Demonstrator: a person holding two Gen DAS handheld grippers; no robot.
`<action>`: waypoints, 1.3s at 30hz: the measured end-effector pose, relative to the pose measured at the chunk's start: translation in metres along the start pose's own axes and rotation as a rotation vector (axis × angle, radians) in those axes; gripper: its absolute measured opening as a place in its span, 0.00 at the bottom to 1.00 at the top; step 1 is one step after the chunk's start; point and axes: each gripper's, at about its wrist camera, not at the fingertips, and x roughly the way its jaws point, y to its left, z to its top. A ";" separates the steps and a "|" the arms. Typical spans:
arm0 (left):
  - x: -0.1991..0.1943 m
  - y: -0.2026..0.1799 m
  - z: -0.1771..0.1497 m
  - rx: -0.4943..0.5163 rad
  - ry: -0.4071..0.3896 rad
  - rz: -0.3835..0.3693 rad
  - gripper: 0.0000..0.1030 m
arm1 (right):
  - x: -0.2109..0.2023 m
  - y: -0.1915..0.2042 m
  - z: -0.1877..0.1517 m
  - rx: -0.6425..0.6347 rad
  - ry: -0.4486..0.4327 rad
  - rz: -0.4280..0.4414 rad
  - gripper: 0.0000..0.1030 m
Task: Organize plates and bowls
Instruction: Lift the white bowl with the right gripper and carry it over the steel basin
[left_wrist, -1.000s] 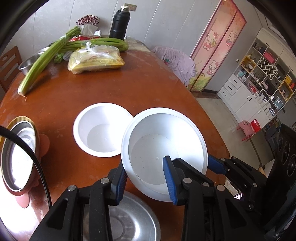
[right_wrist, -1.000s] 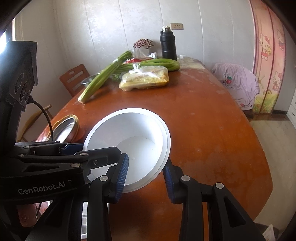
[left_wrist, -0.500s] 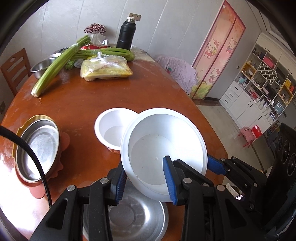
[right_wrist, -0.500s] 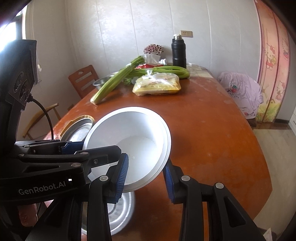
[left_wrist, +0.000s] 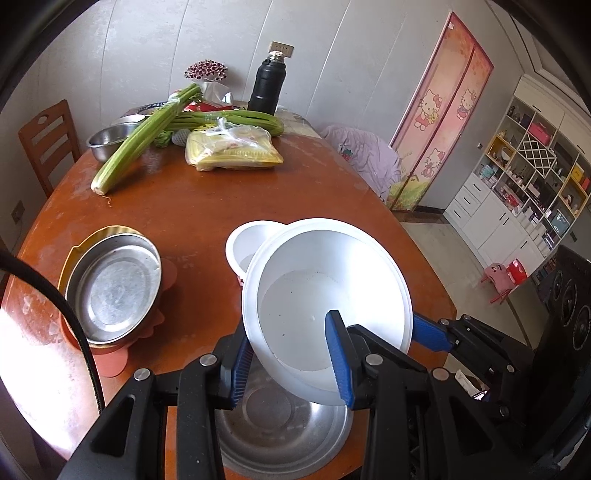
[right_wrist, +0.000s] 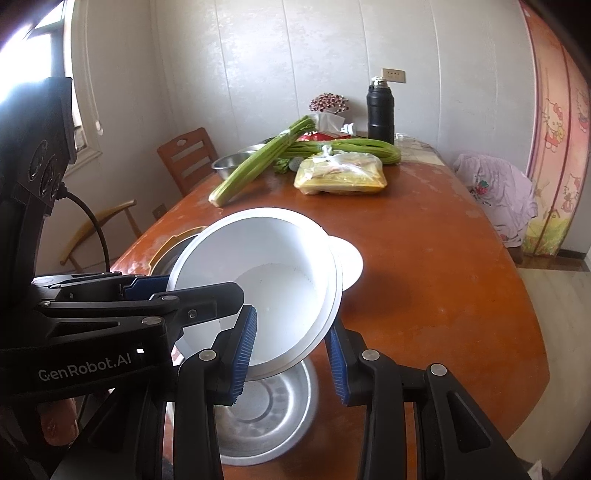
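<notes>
A large white bowl hangs tilted in the air, gripped by the rim on two sides. My left gripper is shut on its near rim, one pad inside and one outside. My right gripper is shut on the rim at the bowl's right side. Under the bowl, at the table's near edge, lies a shallow steel bowl. A smaller white bowl stands on the table just behind, partly hidden by the large one. A gold-rimmed steel dish rests on an orange mat at the left.
The far end of the round brown table holds celery stalks, a yellow food bag, a black flask and a steel basin. A wooden chair stands at the far left. Bare tabletop lies in the middle.
Both grippers have lifted the large white bowl and drawn it back toward the near edge. The small white bowl now lies farther off, and the steel bowl underneath shows more.
</notes>
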 end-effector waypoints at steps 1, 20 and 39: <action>-0.002 0.001 -0.001 0.000 -0.003 0.001 0.37 | 0.000 0.002 0.000 -0.002 0.001 0.003 0.37; -0.015 0.018 -0.025 -0.007 0.008 0.012 0.37 | -0.001 0.025 -0.018 -0.034 0.057 0.046 0.37; 0.006 0.021 -0.047 0.004 0.078 0.029 0.37 | 0.016 0.024 -0.038 -0.038 0.125 0.040 0.37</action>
